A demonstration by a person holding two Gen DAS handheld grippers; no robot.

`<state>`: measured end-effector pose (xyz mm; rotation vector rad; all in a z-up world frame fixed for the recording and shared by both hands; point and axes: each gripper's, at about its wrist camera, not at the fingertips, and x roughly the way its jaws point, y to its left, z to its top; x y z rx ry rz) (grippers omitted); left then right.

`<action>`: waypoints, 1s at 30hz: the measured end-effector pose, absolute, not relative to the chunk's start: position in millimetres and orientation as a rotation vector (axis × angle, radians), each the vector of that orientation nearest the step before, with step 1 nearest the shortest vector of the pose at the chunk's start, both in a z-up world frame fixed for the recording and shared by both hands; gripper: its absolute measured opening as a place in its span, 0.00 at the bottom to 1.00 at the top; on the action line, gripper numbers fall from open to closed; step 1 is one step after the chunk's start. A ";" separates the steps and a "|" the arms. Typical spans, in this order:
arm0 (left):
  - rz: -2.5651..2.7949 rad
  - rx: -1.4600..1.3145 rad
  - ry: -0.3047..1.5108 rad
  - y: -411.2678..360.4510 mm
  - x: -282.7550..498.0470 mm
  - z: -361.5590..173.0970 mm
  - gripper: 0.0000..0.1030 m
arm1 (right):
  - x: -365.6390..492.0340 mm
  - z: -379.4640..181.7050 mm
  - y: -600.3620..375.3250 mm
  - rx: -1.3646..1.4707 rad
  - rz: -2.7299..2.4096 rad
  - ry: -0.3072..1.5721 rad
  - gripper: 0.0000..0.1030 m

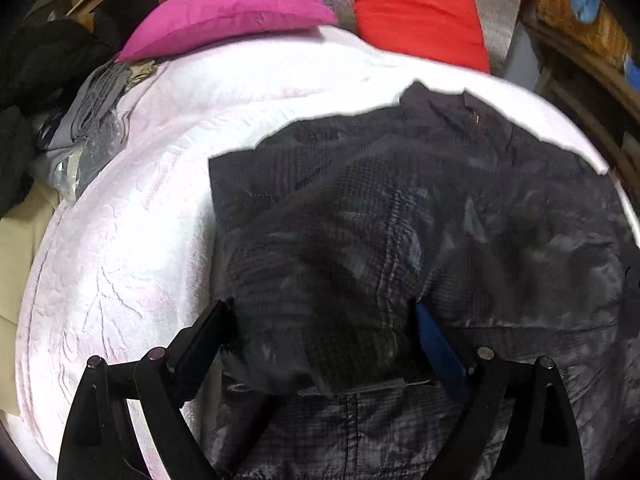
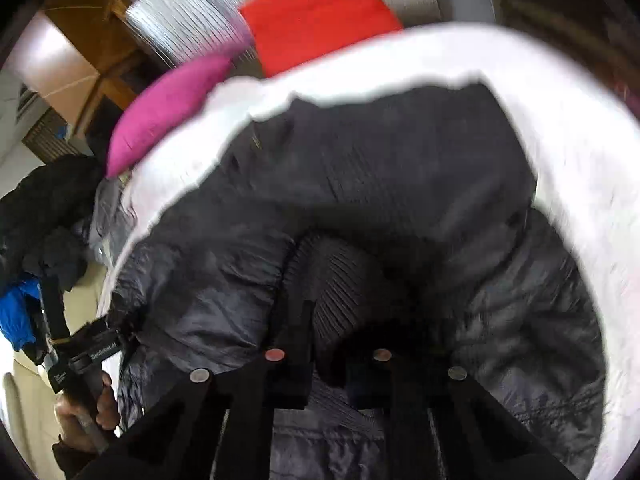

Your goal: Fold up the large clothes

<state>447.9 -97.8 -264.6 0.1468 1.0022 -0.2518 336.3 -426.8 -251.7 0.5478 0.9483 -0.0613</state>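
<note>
The left gripper (image 1: 320,320) stands with its two black fingers (image 1: 208,328) wide apart, and a raised fold of the dark grey quilted jacket (image 1: 400,220) lies between them; the left finger is at the edge of the cloth, but the pads do not press on it. The right gripper (image 2: 324,320) has its jaws brought together, and a dark ribbed part of the jacket (image 2: 344,280), perhaps a cuff, sits at the tips; the picture is blurred and dark there, so I cannot tell if the cloth is really pinched. The jacket is spread over a white quilted bedcover (image 1: 140,220) and fills most of both views, with its far edge towards the pillows. Behind it lie a magenta cushion (image 1: 224,20) and a red cushion (image 1: 416,16), both resting against a grey textured pillow (image 1: 496,0). At the left side of the bed there is a pile of dark clothes (image 1: 40,60). In the right wrist view a person's hand (image 2: 88,408) holds the handle of the other gripper at the lower left, beside a piece of blue cloth (image 2: 16,312).
</note>
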 end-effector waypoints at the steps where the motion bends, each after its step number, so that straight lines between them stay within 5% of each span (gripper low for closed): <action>1: -0.264 0.121 0.988 -93.4 444.9 -259.4 0.90 | 333.1 -237.6 -427.0 0.525 -0.073 0.885 0.11; 7: -0.265 0.053 0.878 -73.6 434.0 -233.4 0.90 | 333.0 -202.8 -457.1 0.491 -0.239 0.694 0.11; 17: -0.281 0.187 1.015 -103.3 440.2 -272.8 0.90 | 369.6 -275.2 -514.8 0.691 -0.293 0.885 0.17; 19: -0.284 0.160 1.008 -100.0 440.7 -268.7 0.90 | 360.6 -266.2 -526.1 0.765 -0.251 0.870 0.37; 20: -0.289 0.134 0.998 -96.8 439.4 -264.1 0.90 | 356.0 -261.8 -528.6 0.790 -0.243 0.841 0.71; 22: -0.305 0.107 0.970 -96.4 435.8 -256.2 0.90 | 338.1 -244.7 -536.1 0.826 -0.252 0.721 0.89; 27: -0.326 0.115 0.858 -103.7 422.6 -234.4 0.90 | 315.9 -209.3 -515.5 0.714 -0.189 0.604 0.88; 30: -0.324 0.138 0.810 -111.8 417.1 -228.5 0.90 | 325.2 -205.9 -480.2 0.551 -0.154 0.653 0.71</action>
